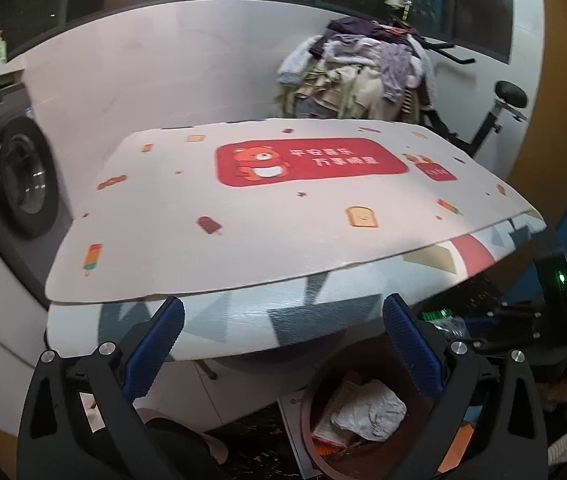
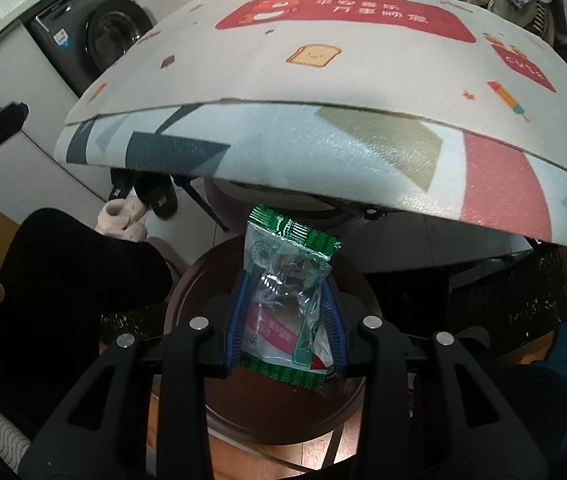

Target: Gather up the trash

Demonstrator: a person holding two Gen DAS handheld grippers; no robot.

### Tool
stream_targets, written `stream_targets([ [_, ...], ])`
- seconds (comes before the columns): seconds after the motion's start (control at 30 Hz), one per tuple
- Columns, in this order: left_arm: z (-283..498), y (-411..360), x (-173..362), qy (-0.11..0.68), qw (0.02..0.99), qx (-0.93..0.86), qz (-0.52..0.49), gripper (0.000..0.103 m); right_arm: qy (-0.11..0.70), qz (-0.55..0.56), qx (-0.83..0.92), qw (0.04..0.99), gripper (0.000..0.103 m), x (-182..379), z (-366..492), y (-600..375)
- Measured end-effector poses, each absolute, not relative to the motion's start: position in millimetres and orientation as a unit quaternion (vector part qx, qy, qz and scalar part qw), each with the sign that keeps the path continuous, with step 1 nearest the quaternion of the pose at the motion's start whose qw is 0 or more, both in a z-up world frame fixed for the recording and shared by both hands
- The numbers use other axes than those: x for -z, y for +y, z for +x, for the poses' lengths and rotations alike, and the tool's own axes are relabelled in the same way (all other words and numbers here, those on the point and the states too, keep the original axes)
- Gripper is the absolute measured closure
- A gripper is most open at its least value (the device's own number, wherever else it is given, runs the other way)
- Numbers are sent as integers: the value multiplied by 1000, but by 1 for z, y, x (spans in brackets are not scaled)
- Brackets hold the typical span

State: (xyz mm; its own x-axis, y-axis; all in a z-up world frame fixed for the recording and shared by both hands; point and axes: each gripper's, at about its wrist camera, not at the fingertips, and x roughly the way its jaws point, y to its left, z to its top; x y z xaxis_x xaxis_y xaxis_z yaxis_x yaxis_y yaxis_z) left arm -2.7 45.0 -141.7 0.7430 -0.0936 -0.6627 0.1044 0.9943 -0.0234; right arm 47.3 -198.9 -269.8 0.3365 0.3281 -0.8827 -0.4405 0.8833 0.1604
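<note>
Clear plastic snack wrapper with green crimped ends (image 2: pixel 287 300): clamped between the blue ribbed pads of the right gripper (image 2: pixel 285 320), jaws narrowed onto it, held above the round dark-brown waste bin (image 2: pixel 283 420). Bin contents, left wrist view: crumpled white paper (image 1: pixel 371 404) and other printed wrappers inside the brown rim (image 1: pixel 307 412). Left gripper (image 1: pixel 283 344): jaws spread wide, nothing between the blue pads (image 1: pixel 155 344), poised beside the bin and below the table's near edge. Folding table (image 2: pixel 323 148): covered by a foam mat with grey, tan and red geometric shapes, a cream cardboard sheet printed with a red bear panel (image 1: pixel 303 164) laid on top; its front edge overhangs the bin. Surroundings: dark front-loading washing machine (image 1: pixel 19 176) at left, heap of clothes (image 1: pixel 355 68) piled behind the table, slippers (image 2: pixel 139 200) on the floor beneath.
</note>
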Motion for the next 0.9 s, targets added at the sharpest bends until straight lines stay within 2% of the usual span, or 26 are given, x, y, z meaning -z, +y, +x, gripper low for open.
stream_targets([
  [0.2, -3, 45, 143, 353, 935, 27, 17, 6, 530, -64, -235, 812, 63, 273, 47, -195],
  [0.3, -5, 40, 143, 348, 936, 11, 40, 6, 531, -65, -232, 812, 57, 274, 47, -195],
  [0.4, -7, 36, 143, 344, 938, 3, 50, 6, 531, -65, -226, 814, 37, 274, 48, -196],
  [0.47, -7, 35, 144, 343, 938, -2, 58, 6, 527, -66, -218, 819, 17, 272, 49, -197],
  [0.53, -9, 33, 144, 342, 938, -4, 62, 6, 520, -64, -211, 825, 8, 270, 50, -199],
  [0.9, -10, 39, 130, 326, 945, 7, 28, 6, 477, -71, -167, 860, 6, 242, 55, -210],
])
